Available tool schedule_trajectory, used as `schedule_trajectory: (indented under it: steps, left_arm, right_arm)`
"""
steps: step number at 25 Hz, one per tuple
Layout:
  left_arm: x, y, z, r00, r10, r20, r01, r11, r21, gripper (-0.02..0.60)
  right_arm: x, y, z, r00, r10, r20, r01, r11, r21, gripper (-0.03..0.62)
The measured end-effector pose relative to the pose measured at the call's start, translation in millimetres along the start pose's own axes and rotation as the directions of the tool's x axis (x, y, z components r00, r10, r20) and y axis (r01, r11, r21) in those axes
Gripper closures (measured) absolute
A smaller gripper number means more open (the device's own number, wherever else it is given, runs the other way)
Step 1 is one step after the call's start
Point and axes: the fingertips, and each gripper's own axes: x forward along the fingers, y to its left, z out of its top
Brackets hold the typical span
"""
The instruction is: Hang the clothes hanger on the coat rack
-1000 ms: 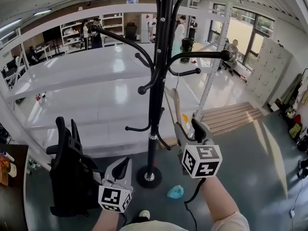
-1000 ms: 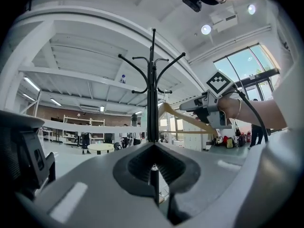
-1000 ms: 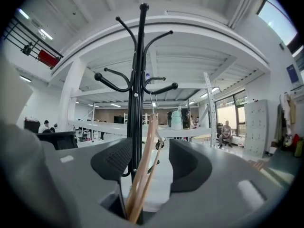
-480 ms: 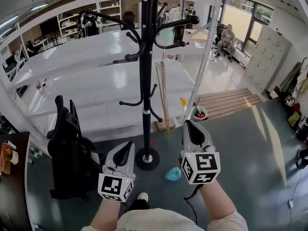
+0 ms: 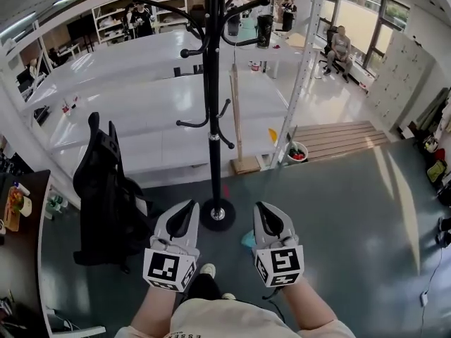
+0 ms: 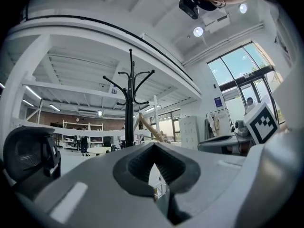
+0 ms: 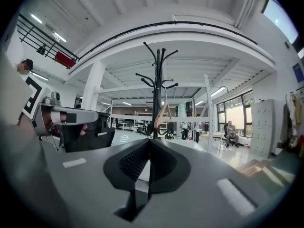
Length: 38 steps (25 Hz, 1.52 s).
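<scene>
**Right gripper** (image 5: 263, 213): my jaws have just been closing and now stand together, tip to tip, with nothing between them. In the right gripper view only pale floor shows through the small slot behind the closed tips.

**Left gripper** (image 5: 188, 211): the jaws are likewise brought together and hold nothing. The left gripper view shows the two dark pads meeting at the front, empty.

**Position of the tools:** I hold both low and level in front of me, side by side and near one another. In the head view they sit either side of the round base (image 5: 217, 215) of the coat rack (image 5: 211, 104), and neither touches it.

**Clothes hanger** (image 5: 233, 101): pale wood, hanging on the coat rack just right of the black pole and below the upper arms, well apart from both grippers. The head view shows it edge-on as a narrow strip. In the right gripper view its sloping shoulders show close beside the pole. Which arm carries its hook I cannot tell — it is too small in every view.

**Surroundings:**
- A black office chair (image 5: 106, 189) stands left of the rack, near the left gripper.
- A small blue-green object (image 5: 246, 240) lies on the grey floor just beside the right gripper, partly hidden by it.
- White shelving (image 5: 303, 83) stands behind the rack.
- A wooden pallet (image 5: 338, 138) lies on the floor to the right.
- A seated person (image 5: 342, 44) is by the far windows.
</scene>
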Motion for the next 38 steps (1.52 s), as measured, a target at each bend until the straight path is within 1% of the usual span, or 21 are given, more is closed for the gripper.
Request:
schedule_trajectory:
  steps: [5,8,12,16,22,28,33,38]
  left_arm:
    - [-26.7,-21.0,-14.1,0.999,0.015,-0.035,-0.015,1.000,-0.002,0.581]
    - [-39.1,-31.6,-15.4,0.999,0.011,-0.046,-0.011,1.000,0.004,0.581]
    - [-50.7,-45.2,-10.3,0.999,0.004,-0.044,-0.004,1.000,0.007,0.581]
    - [-69.4,-55.7,-10.2,0.999,-0.004,-0.039,0.004,1.000,0.003,0.581]
    - [-120.5,-65.3,-9.7,0.999,-0.024,-0.045,0.023,1.000,-0.019,0.581]
    - [-190.8,-66.5,-7.9,0.999,-0.017,-0.045,0.015,0.999,-0.052,0.581]
    - [-245.1,-79.7,-8.0,0.997,-0.050,-0.053,0.048,0.998,-0.052,0.581]
    - [-281.2,-86.1,-2.4,0.996,-0.072,-0.045,0.070,0.996,-0.056,0.581]
  right_arm:
    - [-33.8,6.0,-19.0,1.000,0.012,-0.009,-0.012,0.999,0.036,0.568]
    - [-49.5,7.2,-27.5,0.998,0.004,-0.058,-0.002,0.999,0.045,0.568]
    - [-69.7,9.3,-24.2,0.998,0.006,-0.061,-0.003,0.999,0.039,0.568]
    - [-90.7,17.7,-26.1,0.998,-0.009,-0.063,0.012,0.999,0.038,0.568]
    - [-130.2,50.0,-31.3,0.995,-0.038,-0.090,0.042,0.998,0.049,0.568]
    - [-182.0,95.6,-28.3,0.992,-0.067,-0.104,0.072,0.996,0.050,0.568]
    - [-224.5,132.1,-27.8,0.990,-0.088,-0.106,0.093,0.995,0.039,0.568]
    - [-257.2,159.4,-29.9,0.987,-0.106,-0.120,0.112,0.993,0.047,0.568]
